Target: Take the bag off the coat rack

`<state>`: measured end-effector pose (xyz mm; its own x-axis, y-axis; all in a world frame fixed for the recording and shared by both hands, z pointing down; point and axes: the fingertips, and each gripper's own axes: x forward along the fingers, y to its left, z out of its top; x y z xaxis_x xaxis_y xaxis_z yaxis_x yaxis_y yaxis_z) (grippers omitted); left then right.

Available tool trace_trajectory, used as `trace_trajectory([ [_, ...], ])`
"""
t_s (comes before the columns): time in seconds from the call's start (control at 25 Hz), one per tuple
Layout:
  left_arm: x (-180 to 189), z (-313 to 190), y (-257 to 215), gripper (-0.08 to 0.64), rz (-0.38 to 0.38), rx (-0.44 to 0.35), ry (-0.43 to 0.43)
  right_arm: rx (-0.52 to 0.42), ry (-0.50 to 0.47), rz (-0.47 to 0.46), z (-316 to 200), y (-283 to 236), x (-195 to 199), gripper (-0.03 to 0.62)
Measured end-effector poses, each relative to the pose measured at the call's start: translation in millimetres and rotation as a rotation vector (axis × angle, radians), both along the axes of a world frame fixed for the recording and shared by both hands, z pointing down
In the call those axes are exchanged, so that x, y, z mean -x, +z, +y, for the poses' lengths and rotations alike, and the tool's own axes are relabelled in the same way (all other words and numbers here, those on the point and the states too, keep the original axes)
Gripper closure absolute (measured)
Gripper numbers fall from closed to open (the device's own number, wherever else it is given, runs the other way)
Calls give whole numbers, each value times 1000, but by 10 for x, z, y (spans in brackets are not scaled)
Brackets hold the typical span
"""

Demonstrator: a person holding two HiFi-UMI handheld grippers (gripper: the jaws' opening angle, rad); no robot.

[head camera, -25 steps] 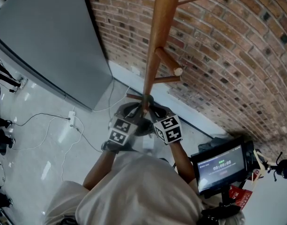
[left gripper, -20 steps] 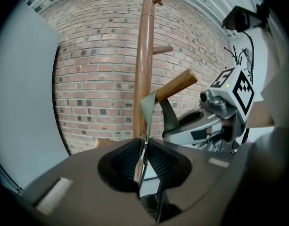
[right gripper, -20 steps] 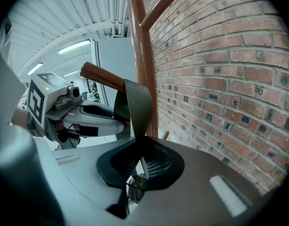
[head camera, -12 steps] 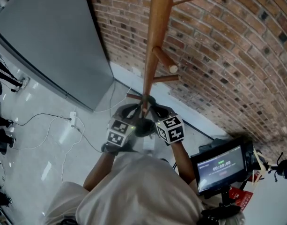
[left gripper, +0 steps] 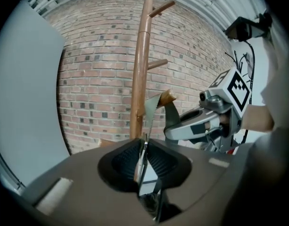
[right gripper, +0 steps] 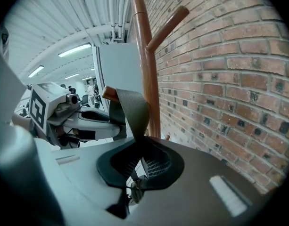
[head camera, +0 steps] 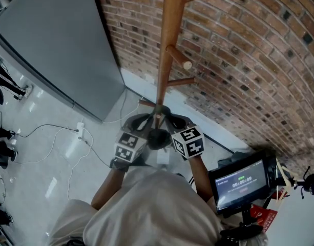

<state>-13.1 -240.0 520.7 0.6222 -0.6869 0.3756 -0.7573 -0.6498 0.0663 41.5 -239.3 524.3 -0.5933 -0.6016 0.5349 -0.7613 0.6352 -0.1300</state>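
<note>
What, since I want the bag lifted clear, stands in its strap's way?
The strap is looped over a peg of the coat rack; that peg's tip is what it must clear. Nothing else visible blocks it.

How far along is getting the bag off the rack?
Done: left gripper and right gripper are shut on the strap. In hand: its loop hangs over the peg, near the tip. Left: slip it off and clear of the coat rack.

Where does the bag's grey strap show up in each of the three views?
Head view: strap small, mid-frame, against the coat rack pole.
Left gripper view: strap centre, rising from the jaws.
Right gripper view: strap centre-left, draped over a peg.
Shared landmark: coat rack pole.
</note>
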Motion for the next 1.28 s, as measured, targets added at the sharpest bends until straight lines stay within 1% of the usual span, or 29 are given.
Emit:
trace_trajectory([
  [0.32, 124, -41, -132, 509, 44, -21, -21, -31, -4, -28, -35, -216, 113, 584],
  [0.44, 105, -11, -265, 509, 55, -44, -28, -46, -8, -48, -5, -332, 91, 584],
  [0.6, 110, 17, -425, 509, 66, -53, -40, -80, -5, -75, -7, -519, 65, 584],
  [0.88, 162, 53, -761, 509, 75, -121, -47, -143, -22, -117, 4, -848, 76, 584],
  [0.96, 184, 92, -856, 509, 84, -136, -56, -153, -34, -145, 48, -950, 70, 584],
  [1.08, 192, 155, -990, 509, 96, -157, -63, -161, -62, -212, 111, -1148, 90, 584],
  [1.28, 298, 174, -1235, 509, 134, -200, -73, -213, -100, -252, 97, -1471, 179, 584],
])
